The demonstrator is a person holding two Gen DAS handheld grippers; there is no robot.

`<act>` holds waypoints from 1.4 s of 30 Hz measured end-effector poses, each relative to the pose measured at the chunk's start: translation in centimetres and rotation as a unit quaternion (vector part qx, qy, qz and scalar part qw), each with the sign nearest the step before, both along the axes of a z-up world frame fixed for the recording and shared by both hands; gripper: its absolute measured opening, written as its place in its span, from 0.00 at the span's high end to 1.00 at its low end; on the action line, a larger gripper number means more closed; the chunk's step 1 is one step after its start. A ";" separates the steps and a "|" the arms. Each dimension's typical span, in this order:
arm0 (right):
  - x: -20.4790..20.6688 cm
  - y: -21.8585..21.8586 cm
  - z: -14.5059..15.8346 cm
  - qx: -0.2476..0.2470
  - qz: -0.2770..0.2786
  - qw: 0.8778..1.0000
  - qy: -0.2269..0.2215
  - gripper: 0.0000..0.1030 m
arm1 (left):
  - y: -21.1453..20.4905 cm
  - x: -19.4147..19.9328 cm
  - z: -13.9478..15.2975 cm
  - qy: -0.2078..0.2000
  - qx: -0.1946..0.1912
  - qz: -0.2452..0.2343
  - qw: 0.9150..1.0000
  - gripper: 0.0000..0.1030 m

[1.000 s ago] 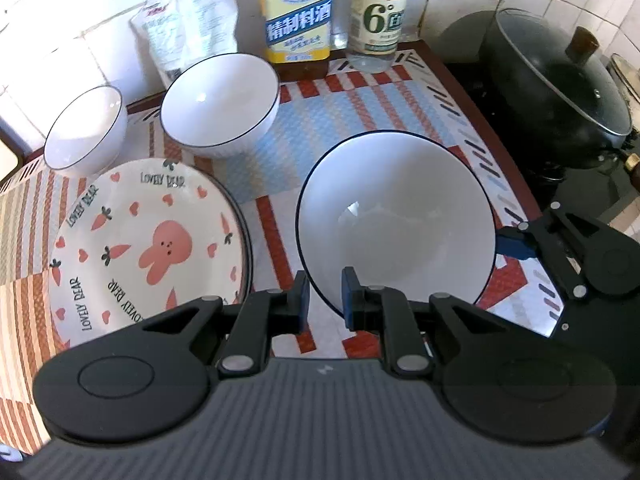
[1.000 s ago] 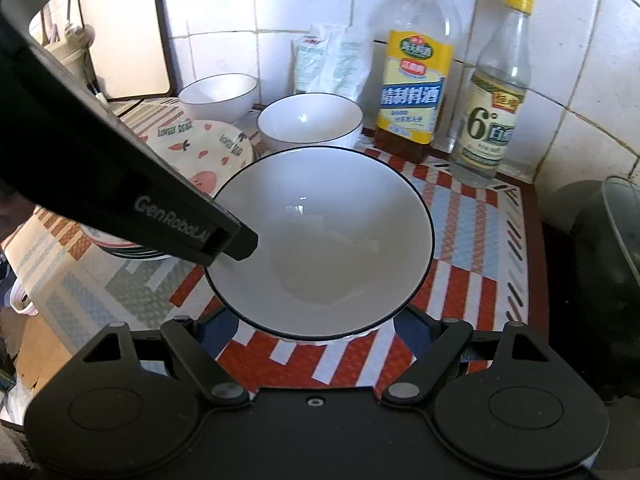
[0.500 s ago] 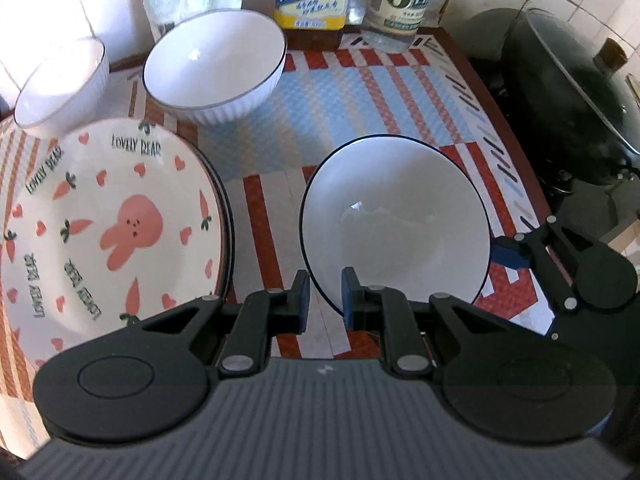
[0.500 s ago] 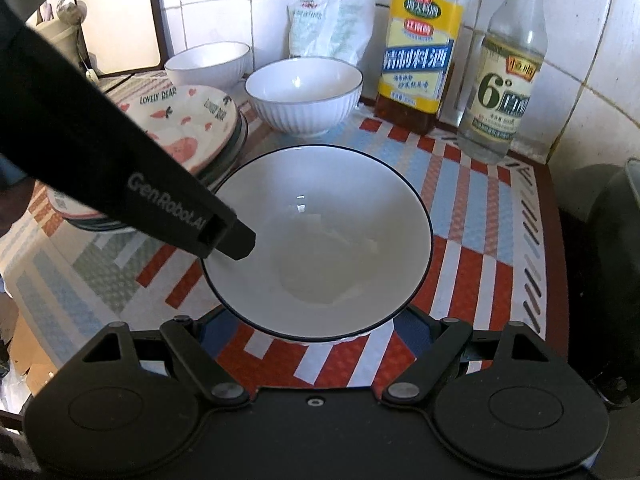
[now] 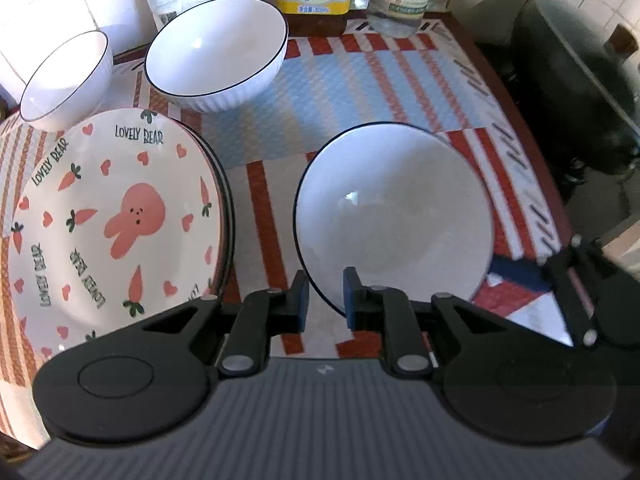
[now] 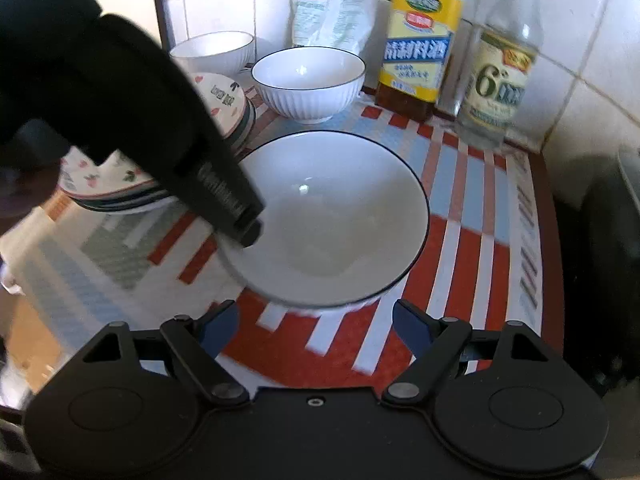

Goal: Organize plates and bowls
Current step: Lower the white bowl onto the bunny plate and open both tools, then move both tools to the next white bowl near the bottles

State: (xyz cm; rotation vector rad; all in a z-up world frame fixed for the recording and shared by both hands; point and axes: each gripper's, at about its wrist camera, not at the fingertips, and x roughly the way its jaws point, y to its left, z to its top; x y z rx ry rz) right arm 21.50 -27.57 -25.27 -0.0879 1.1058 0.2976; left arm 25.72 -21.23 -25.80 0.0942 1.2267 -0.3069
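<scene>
My left gripper (image 5: 323, 298) is shut on the near rim of a wide white bowl with a dark rim (image 5: 394, 220), held above the striped mat. The same bowl (image 6: 332, 220) fills the middle of the right wrist view, with the left gripper's body clamped on its left rim. My right gripper (image 6: 316, 326) is open just in front of that bowl, not touching it. A stack of rabbit-print plates (image 5: 108, 216) lies at the left. A ribbed white bowl (image 5: 218, 54) and a smaller white bowl (image 5: 66, 76) stand behind the plates.
A cooking-wine bottle (image 6: 418, 42) and a clear vinegar bottle (image 6: 502, 60) stand against the tiled wall, with a white packet (image 6: 332, 14) beside them. A black lidded wok (image 5: 580, 88) sits at the right on the stove. The striped mat (image 5: 352, 88) covers the counter.
The left gripper has carried the wide bowl away from the right gripper and toward the ribbed bowl. The right gripper's fingers no longer flank the bowl.
</scene>
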 end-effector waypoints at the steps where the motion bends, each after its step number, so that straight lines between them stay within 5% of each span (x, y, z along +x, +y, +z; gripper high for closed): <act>1: -0.4 -0.2 0.4 0.005 -0.009 1.000 0.000 0.16 | 0.1 -0.2 0.3 0.002 -0.002 0.005 1.000 0.83; 8: -2.1 -1.9 3.9 0.027 -0.036 0.999 -0.018 0.16 | 0.7 -2.3 3.3 0.002 -0.020 0.019 1.000 0.82; 12: -2.3 -2.2 5.7 -0.003 -0.029 0.999 -0.025 0.16 | 1.3 -3.6 4.4 -0.010 -0.005 0.013 1.000 0.80; 25: -0.6 -4.1 12.1 0.069 -0.053 0.996 -0.024 0.16 | 4.6 -6.5 9.9 -0.033 0.001 0.019 0.999 0.61; 34: 3.3 -4.0 16.0 0.107 -0.074 0.991 -0.040 0.18 | 8.1 -3.9 14.3 -0.087 -0.015 0.029 0.996 0.60; 42: 7.8 -2.6 15.3 0.118 -0.089 0.988 -0.048 0.18 | 10.2 0.8 15.0 -0.130 -0.046 0.019 0.990 0.60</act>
